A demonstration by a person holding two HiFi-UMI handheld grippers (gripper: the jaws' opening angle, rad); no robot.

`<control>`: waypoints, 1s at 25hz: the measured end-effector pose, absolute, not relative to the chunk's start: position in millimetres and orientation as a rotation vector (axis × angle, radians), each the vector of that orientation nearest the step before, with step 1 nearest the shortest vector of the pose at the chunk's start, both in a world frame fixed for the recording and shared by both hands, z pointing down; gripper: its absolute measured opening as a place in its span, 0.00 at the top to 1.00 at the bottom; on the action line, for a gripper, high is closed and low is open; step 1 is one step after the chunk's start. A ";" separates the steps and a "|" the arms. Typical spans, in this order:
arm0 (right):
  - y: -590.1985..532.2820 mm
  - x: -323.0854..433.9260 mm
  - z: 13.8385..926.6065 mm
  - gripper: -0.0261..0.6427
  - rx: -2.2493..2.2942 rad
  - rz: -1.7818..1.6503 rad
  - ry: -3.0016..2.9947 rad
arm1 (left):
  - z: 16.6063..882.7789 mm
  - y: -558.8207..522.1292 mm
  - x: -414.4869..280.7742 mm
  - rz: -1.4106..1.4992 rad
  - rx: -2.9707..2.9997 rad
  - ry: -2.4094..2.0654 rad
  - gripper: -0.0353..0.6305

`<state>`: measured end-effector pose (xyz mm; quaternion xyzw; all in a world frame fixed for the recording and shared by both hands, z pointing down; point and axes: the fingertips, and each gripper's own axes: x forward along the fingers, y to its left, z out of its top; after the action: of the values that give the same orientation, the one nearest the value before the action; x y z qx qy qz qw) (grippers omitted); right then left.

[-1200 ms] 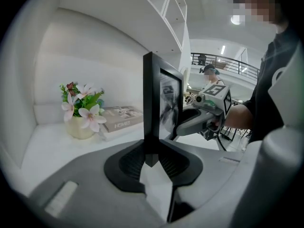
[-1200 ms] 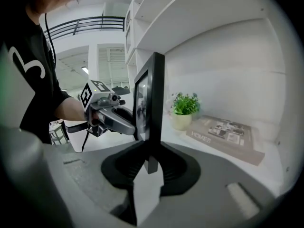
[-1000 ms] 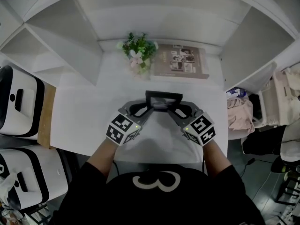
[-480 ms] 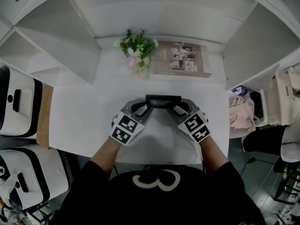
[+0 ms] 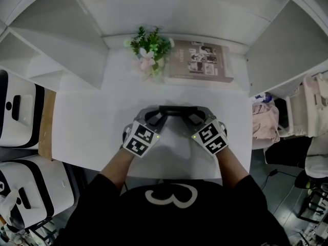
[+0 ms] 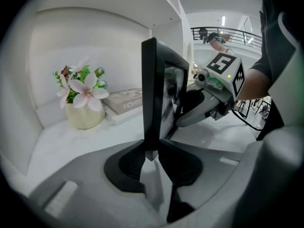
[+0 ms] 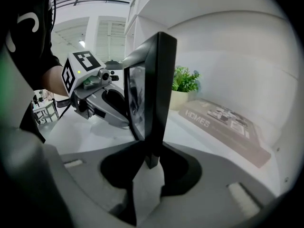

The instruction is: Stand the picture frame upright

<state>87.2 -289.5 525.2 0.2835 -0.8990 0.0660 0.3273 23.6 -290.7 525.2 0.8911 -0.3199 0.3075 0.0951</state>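
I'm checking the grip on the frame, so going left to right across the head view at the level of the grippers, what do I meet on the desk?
left gripper → picture frame → right gripper

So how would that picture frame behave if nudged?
Probably stiff: the picture frame looks straight, clamped at either edge by the left gripper and right gripper. Likely tippy: it stands thin and nearly upright. Its glossy front suggests glass, so maybe fragile.

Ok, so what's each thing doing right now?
picture frame: standing upright, held at both ends
left claw: closed on the picture frame's left edge
right claw: closed on its right edge
book: shut, lying flat
flower pot: standing upright
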 end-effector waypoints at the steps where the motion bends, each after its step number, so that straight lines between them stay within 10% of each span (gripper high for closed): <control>1: -289.9 87.1 525.4 0.80 0.746 0.185 -2.359 | 525.3 -291.2 23.4 0.902 2.636 -0.948 0.81; 25: -289.9 97.1 511.8 0.67 0.831 0.276 -2.415 | 523.3 -289.6 15.7 0.852 2.557 -0.946 0.68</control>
<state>97.1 -289.9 511.8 0.3105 -0.9017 0.1032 0.2826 15.7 -289.6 523.3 0.8861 -0.3279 0.2952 0.1419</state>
